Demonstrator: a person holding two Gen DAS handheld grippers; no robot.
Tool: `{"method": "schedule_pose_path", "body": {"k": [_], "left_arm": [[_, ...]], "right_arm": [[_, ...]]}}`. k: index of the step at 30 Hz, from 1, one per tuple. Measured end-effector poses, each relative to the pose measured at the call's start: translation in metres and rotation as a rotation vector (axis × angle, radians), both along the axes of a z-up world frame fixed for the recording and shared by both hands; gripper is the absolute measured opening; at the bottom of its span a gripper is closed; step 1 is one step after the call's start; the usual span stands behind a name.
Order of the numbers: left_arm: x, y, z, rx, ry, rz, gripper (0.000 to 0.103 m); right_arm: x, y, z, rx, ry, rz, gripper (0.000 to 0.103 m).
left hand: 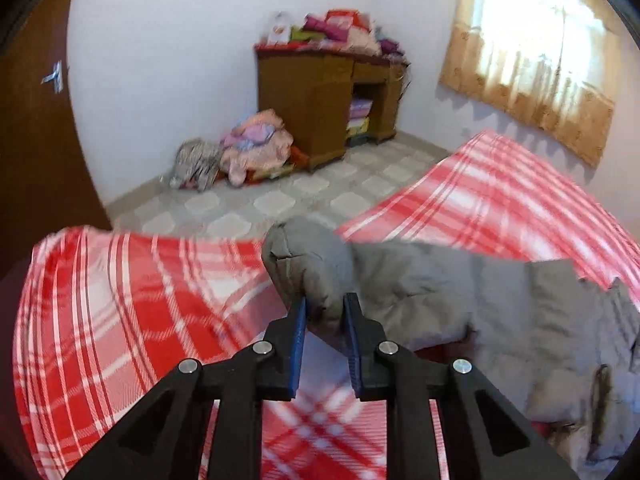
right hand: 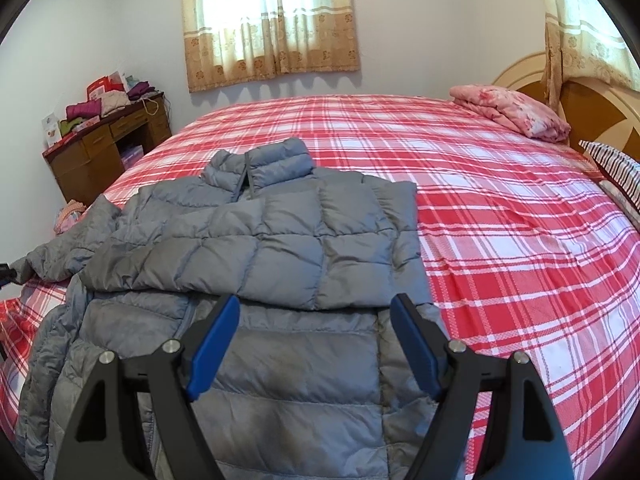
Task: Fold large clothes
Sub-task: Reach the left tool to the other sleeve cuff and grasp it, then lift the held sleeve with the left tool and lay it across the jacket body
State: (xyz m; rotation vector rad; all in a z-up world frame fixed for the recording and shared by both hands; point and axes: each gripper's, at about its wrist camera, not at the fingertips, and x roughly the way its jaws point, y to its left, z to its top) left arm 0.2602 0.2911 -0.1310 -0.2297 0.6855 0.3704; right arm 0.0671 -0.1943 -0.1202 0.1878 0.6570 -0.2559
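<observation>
Left fingers (left hand: 325,304) pinching jacket sleeve (left hand: 308,256) — right fingers (right hand: 316,308) apart

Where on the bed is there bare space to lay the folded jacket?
Free: the wide stretch of plaid sheet right of the grey jacket, up to the pink folded blanket and striped pillow; also the strip between collar and window wall. Crowded: the left edge, where the left hand-held gripper pinches the sleeve.
</observation>
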Motion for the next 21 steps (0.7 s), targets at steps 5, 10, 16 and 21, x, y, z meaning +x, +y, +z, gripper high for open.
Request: {"method": "schedule_pose_path", "body": {"k": [5,10,16,21], "left_arm": [[-0.003,-0.032,0.039,0.039,-0.101,-0.089,0.018],[-0.007,-0.083,0.070,0.038,-0.183,-0.223,0.017],[-0.015,-0.161,0.085,0.036,-0.223,-0.388,0.017],[-0.001,-0.143,0.058,-0.223,-0.127,-0.341,0.017]], "right_arm": [[-0.002,-0.002,0.000,0.016,-0.005,-0.010,0.080],[-0.002,-0.004,0.000,0.034,-0.009,-0.013,0.080],[-0.001,0.000,0.003,0.044,-0.013,0.006,0.080],[-0.001,0.001,0.004,0.038,-0.018,0.022,0.080]]}}
